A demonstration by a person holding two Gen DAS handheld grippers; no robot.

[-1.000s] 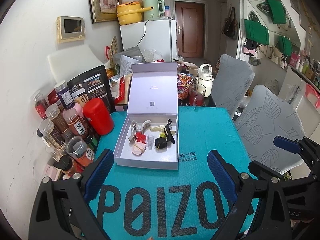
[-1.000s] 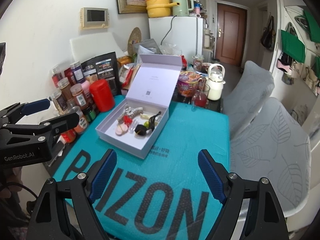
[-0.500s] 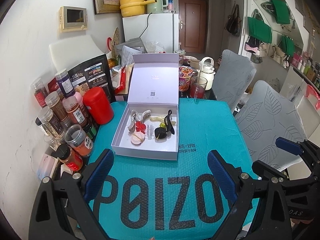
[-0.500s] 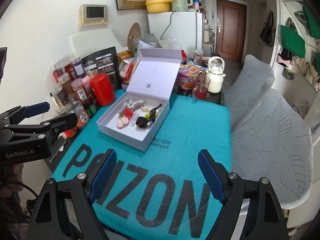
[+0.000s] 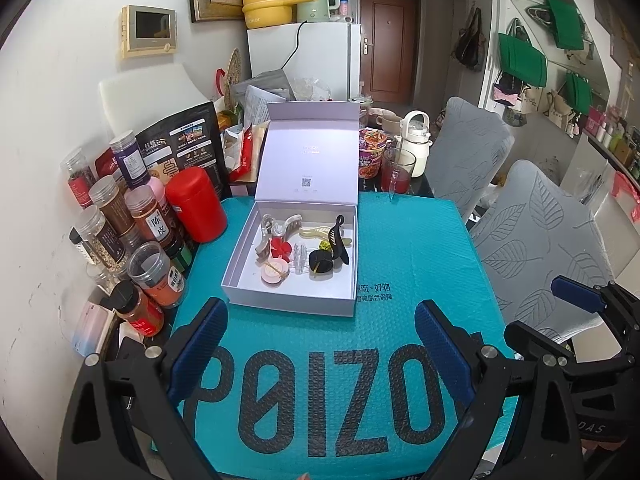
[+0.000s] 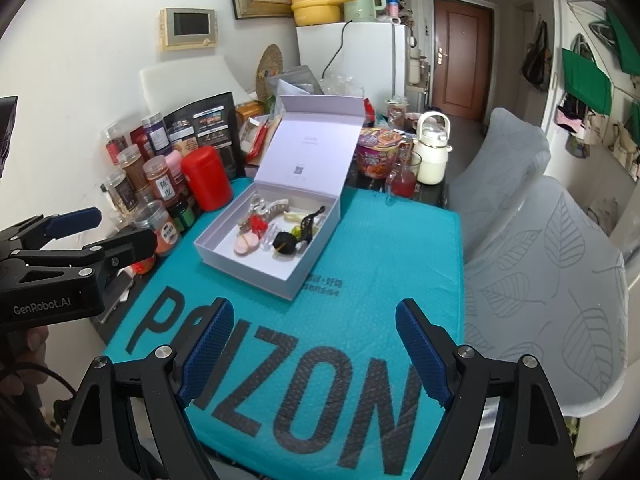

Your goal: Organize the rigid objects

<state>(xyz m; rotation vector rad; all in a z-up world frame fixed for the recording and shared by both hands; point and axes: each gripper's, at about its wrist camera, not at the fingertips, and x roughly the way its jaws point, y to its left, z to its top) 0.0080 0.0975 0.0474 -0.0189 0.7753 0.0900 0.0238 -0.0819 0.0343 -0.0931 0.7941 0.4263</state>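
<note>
An open lavender box point(image 5: 288, 303) point(image 6: 248, 273) sits on a teal mailer bag point(image 5: 404, 248), its lid standing upright behind it. Inside lie small hair accessories: a black claw clip point(image 5: 340, 236), a black round piece point(image 5: 321, 261), a red flower clip point(image 5: 280, 249), a pink disc point(image 5: 274, 273), a clear clip point(image 5: 301, 258) and a beige claw clip point(image 5: 276, 227). My left gripper point(image 5: 320, 320) hovers open just short of the box front, with nothing between its blue pads. My right gripper point(image 6: 314, 314) is open and empty too, nearer the front of the bag.
Several spice jars point(image 5: 152, 220) and a red canister point(image 5: 196, 204) crowd the table's left side along the wall. Behind the box stand a noodle cup point(image 5: 370, 154), a glass of red drink point(image 5: 396, 172) and a white kettle point(image 5: 416, 136). Two grey-covered chairs point(image 5: 536, 232) stand to the right.
Both views have shifted only slightly. The box and its contents lie as before, and both grippers stay open and empty.
</note>
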